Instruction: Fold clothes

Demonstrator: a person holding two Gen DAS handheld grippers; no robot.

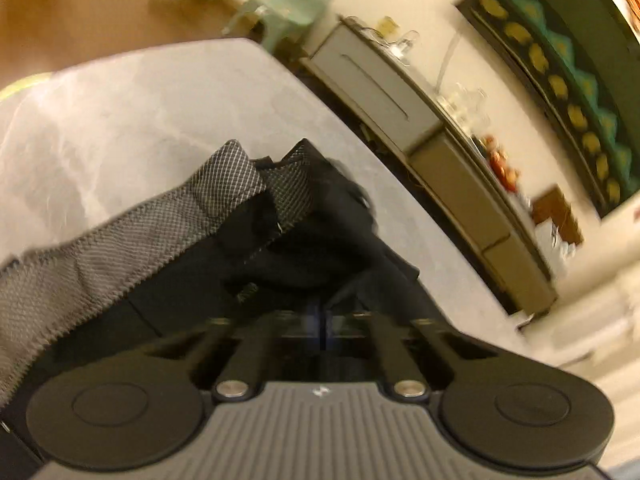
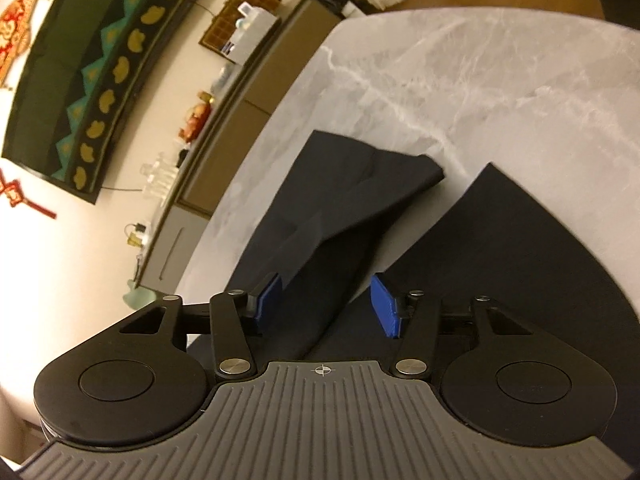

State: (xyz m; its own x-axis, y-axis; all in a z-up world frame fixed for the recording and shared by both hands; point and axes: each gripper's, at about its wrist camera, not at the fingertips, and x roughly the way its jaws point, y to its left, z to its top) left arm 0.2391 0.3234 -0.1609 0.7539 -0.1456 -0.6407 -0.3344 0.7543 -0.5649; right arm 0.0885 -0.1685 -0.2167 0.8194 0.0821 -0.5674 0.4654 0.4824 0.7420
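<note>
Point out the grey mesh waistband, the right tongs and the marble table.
grey mesh waistband point(image 1: 132, 240), left wrist view, middle of the band.
right tongs point(image 2: 326, 304), right wrist view, midway between the blue tips.
marble table point(image 2: 460, 80), right wrist view, bare top.

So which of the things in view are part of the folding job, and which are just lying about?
Part of the job:
- dark garment, spread on the marble table
- its grey mesh waistband
- left gripper, jaws closed at the bunched fabric
- right gripper, jaws open, a fold between them

Lying about:
- sideboard
- wall hanging
- red figurine
</note>
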